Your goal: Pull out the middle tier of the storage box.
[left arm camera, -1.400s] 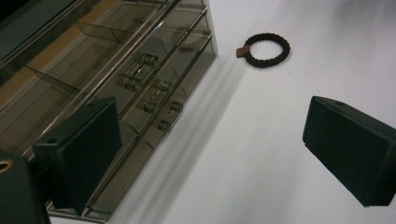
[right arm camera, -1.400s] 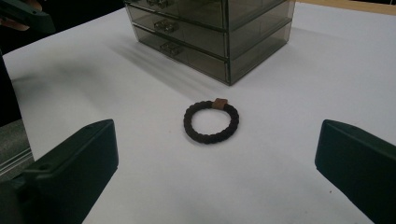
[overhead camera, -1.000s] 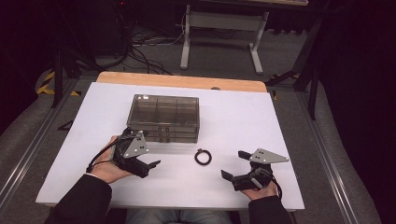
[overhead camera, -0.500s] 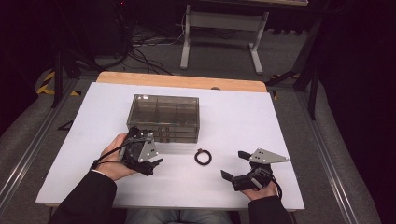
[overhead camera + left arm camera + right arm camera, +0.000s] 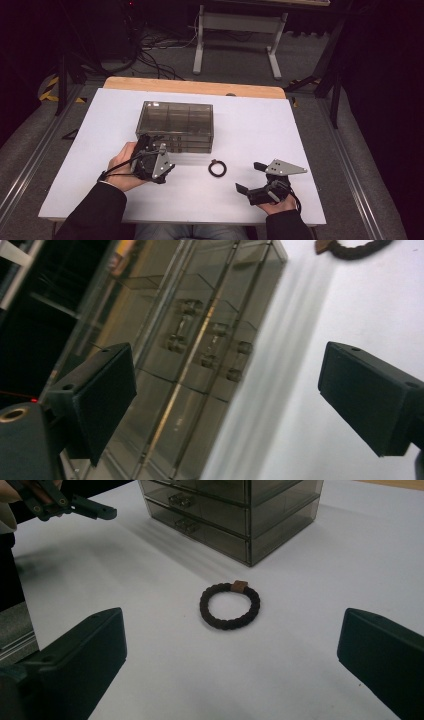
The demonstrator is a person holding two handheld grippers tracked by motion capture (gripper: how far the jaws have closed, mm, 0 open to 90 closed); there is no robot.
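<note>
Drawer box point(image 5: 175, 125), one, smoky clear plastic, three drawers stacked, each with a small handle; sits just ahead of left claw point(image 5: 159, 172), front face close beyond its tips. Between the left claw's wide-set jaws in the left gripper view: drawer fronts point(image 5: 200, 355) and bare tabletop, nothing gripped. Jaws just been closing a little, pads pressing on nothing, so released.

Hair tie point(image 5: 217, 168), one, dark braided ring with a small brown tag; lies flat on white table point(image 5: 300, 130), to the right of left claw, ahead and left of right claw point(image 5: 248, 176). In the right gripper view, lies centred beyond the two spread jaws point(image 5: 230, 605), well clear of both pads, near the box's corner but apart from it.

Right claw: released, jaws wide, resting low over the table near its front edge, held by a hand.

Two claws, two hands, two dark sleeves. No readable writing or brand on box, tie or claws.
</note>
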